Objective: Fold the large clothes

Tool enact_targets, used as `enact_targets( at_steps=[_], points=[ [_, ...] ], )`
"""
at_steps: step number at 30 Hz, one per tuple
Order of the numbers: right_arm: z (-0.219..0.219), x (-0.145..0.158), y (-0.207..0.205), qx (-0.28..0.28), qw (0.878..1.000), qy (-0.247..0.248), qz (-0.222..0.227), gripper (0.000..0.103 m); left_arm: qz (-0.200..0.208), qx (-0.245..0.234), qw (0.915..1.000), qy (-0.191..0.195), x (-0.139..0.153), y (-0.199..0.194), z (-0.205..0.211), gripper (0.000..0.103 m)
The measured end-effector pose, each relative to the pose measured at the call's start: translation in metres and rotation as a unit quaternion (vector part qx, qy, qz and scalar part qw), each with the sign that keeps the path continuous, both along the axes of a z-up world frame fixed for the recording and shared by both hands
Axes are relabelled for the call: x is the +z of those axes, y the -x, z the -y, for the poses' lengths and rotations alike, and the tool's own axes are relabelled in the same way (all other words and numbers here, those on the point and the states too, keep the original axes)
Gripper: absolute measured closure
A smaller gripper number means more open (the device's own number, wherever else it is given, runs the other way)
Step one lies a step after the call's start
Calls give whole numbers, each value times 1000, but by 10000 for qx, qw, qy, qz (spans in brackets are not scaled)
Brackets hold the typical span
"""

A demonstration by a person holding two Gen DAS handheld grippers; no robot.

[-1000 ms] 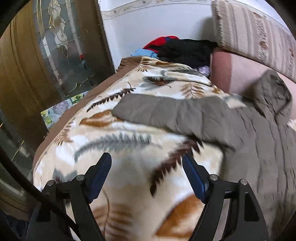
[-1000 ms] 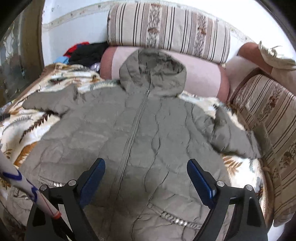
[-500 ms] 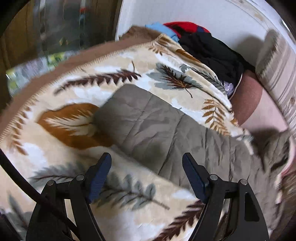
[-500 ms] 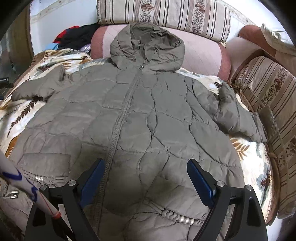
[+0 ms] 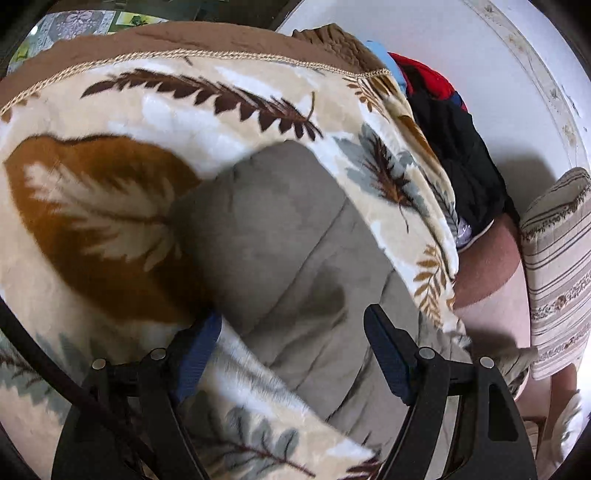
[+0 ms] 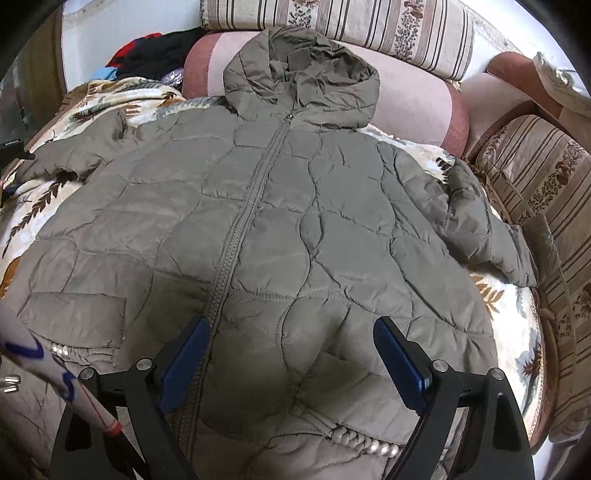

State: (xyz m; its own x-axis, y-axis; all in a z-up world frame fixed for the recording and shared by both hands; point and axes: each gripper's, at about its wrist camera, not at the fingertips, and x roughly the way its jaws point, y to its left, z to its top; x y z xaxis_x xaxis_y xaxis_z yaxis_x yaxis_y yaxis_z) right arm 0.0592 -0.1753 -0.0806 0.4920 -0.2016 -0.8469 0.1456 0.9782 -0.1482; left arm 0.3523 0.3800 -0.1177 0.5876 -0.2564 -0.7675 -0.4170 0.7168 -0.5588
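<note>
Barely begun: the olive-grey quilted hooded jacket [image 6: 280, 221] lies spread flat, unfolded.
Left hand-held gripper [image 5: 291, 350] straddles the sleeve [image 5: 273, 236] wide open; right hand-held gripper [image 6: 291, 354] gapes empty above the hem.

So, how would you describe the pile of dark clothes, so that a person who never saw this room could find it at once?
Look at the sofa covered by the leaf-patterned blanket, where the grey-green hooded jacket lies spread flat. Past the jacket's sleeve, in the far corner against the white wall, sits the pile of dark clothes. Unlike the jacket, it is crumpled, black with red and light blue.
</note>
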Motion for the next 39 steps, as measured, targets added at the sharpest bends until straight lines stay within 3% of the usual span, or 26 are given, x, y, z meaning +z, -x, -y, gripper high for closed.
enact_targets(
  at_steps=[2, 3, 4, 5, 8, 13, 18, 23, 27, 29, 31, 34, 36, 39],
  points=[
    [-1, -3, -2, 10, 10000, 4, -41, 10, -40, 74, 9999, -54, 2, -7, 1, 31],
    [-1, -3, -2, 11, 10000, 5, -47, 10, -84, 79, 9999, -109, 1, -11, 2, 48],
    [-1, -4, -2, 14, 10000, 7, -48, 10, -265, 15, 9994, -216, -1, -16, 5, 59],
    [-1, -4, -2, 19, 10000, 14, -46, 10, -422, -33, 9986, -305, -4, -20, 7, 80],
    [-2, -4, -1, 45, 10000, 66, -27, 10, -485, -73, 9969, -623, 4, -22, 16, 90],
    [-1, 2, 3, 44, 9999, 57, 123, 10, -213, -282, 9950, -930, 39, -9, 40, 92],
    [2, 11, 10, 10, 9995, 23, 302, 10, 460, -1016, 9883, -1039, 91, 9, 104, 93],
    [6, 20, 20, -71, 9990, -45, 448, 10, 951, -2009, 9708, -903, 117, 39, 198, 93],
    [11, 27, 30, -145, 9984, -26, 545, 10, 886, -2651, 9536, -1116, 98, 63, 270, 93],
    [14, 29, 33, -190, 9981, -36, 577, 10, 709, -2827, 9503, -1090, 79, 71, 293, 93],
    [17, 30, 35, -239, 9979, -34, 605, 10, 550, -2906, 9463, -1306, 58, 78, 312, 94],
    [20, 32, 32, -259, 9978, -99, 601, 10, 321, -2961, 9402, -1652, 33, 93, 330, 93],
    [21, 31, 23, -210, 9981, -226, 542, 10, 248, -2924, 9374, -1874, 25, 100, 333, 87],
    [21, 25, 3, -69, 9976, -612, 314, 10, 294, -2962, 9346, -1946, 24, 114, 327, 80]
  ],
)
